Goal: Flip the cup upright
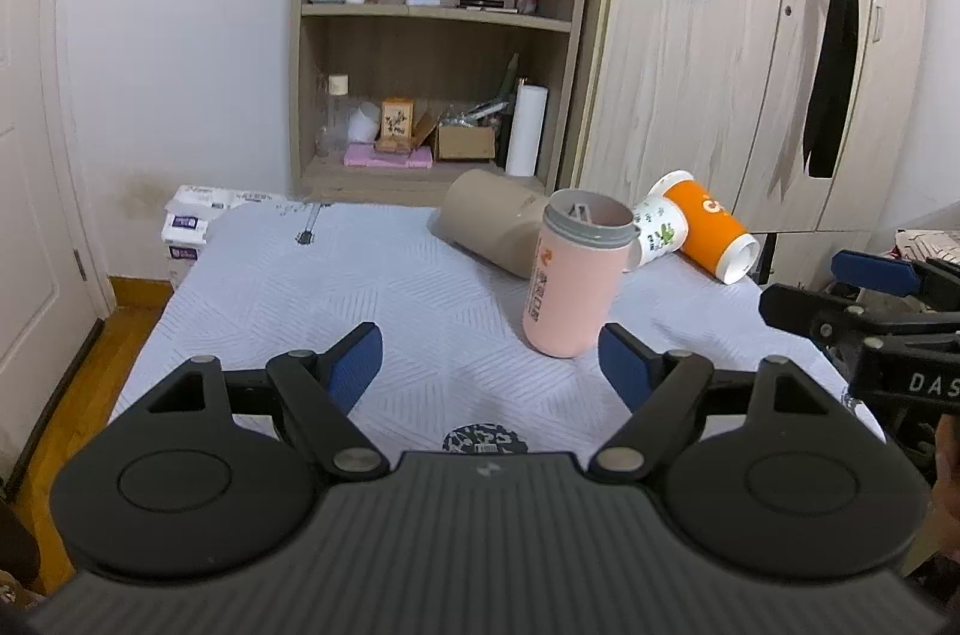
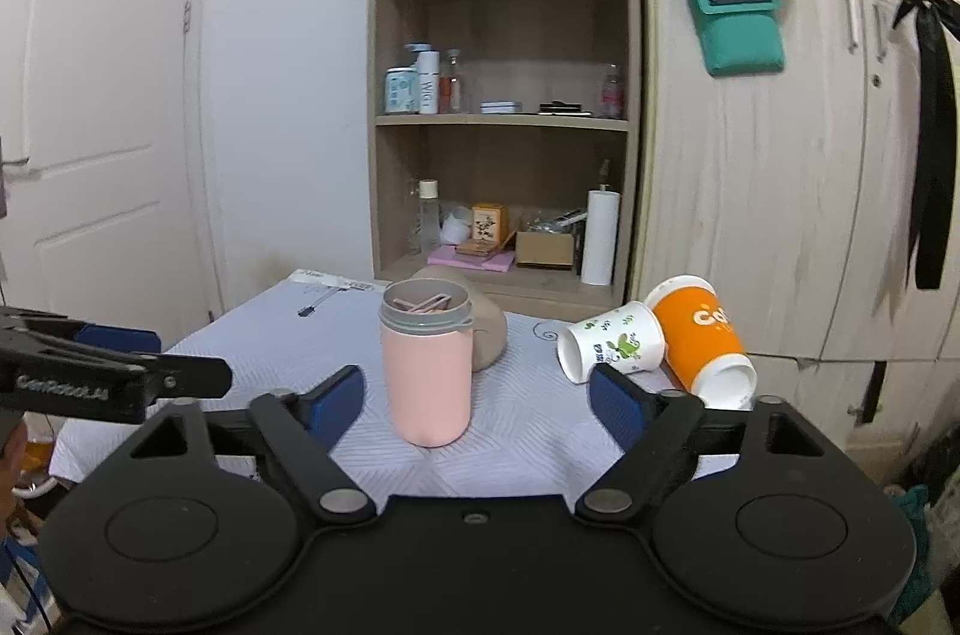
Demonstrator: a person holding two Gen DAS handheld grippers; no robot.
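A: Where is the cup?

B: The pink cylindrical cup with the grey threaded rim (image 2: 427, 365) stands upright on the pale quilted cloth of the table (image 2: 528, 455), mouth up, nothing gripping it; from the left wrist view it (image 1: 573, 275) looks slightly tilted, though that may be the lens.

A: And the tongs?

B: The left gripper (image 1: 492, 365) is spread wide, its blue pads well apart, the cup just ahead of its right finger; the right gripper (image 2: 477, 398) is equally wide, and the cup sits between its fingers without touching either, nearer the left one.

A: What lies around it?

B: Just behind the cup a beige rounded container (image 1: 489, 227) lies on its side; to the right a white paper cup with green plant prints (image 2: 612, 347) lies tipped over, its mouth toward the pink cup; an orange paper cup with white lettering (image 2: 699, 341) leans beside it, mouth down toward the table edge, the two touching.

A: Beyond the table?

B: An open wooden shelf unit (image 2: 504, 119) holding bottles, boxes and a white paper roll (image 2: 600, 236); a pale wooden wardrobe (image 2: 768, 191) to its right; a black ribbon (image 1: 837, 59) hanging on it.
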